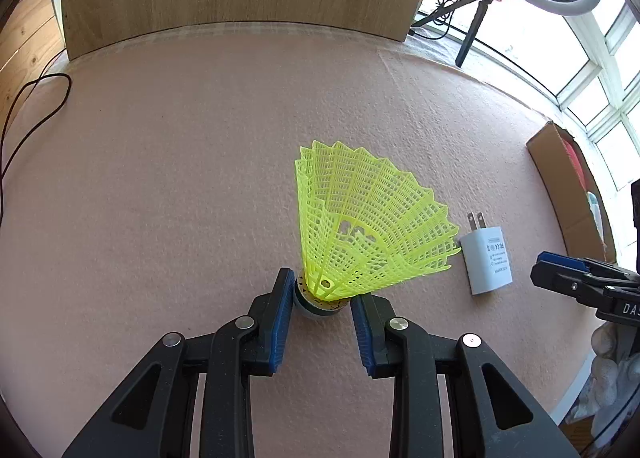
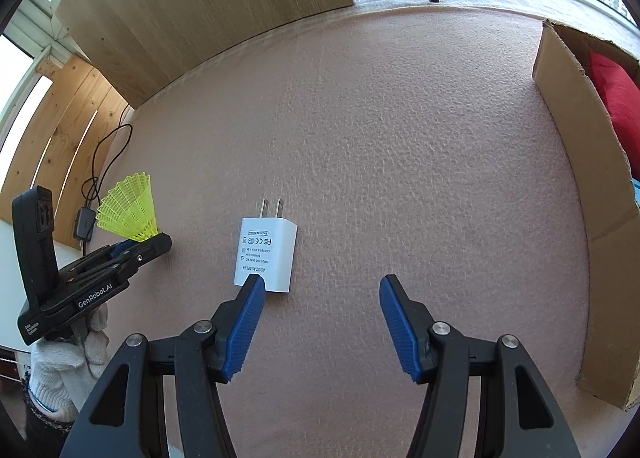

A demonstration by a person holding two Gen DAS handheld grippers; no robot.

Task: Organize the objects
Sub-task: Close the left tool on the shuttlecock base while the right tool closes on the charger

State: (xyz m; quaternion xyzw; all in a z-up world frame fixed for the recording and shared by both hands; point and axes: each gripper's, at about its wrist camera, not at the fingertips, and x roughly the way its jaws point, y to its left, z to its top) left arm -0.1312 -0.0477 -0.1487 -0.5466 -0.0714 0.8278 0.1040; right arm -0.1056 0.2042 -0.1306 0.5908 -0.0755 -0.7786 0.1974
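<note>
Shuttlecock [image 1: 360,234] pinched in left tongs [image 1: 322,298]; charger [image 2: 266,254] just beyond spread right tongs [image 2: 322,286].

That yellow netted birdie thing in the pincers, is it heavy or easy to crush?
Probably very light: the shuttlecock has a skirt of thin open mesh. The skirt likely bends if squeezed, so gripping the rounded base, as the left gripper does, seems safer. Set down, it would likely tip and roll in a curve, being cone-shaped.

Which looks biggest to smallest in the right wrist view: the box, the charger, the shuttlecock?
1. Box, by far the largest.
2. Charger.
3. Shuttlecock, close to the charger in apparent size and partly hidden by the left gripper, so the last two are unsure.
</note>
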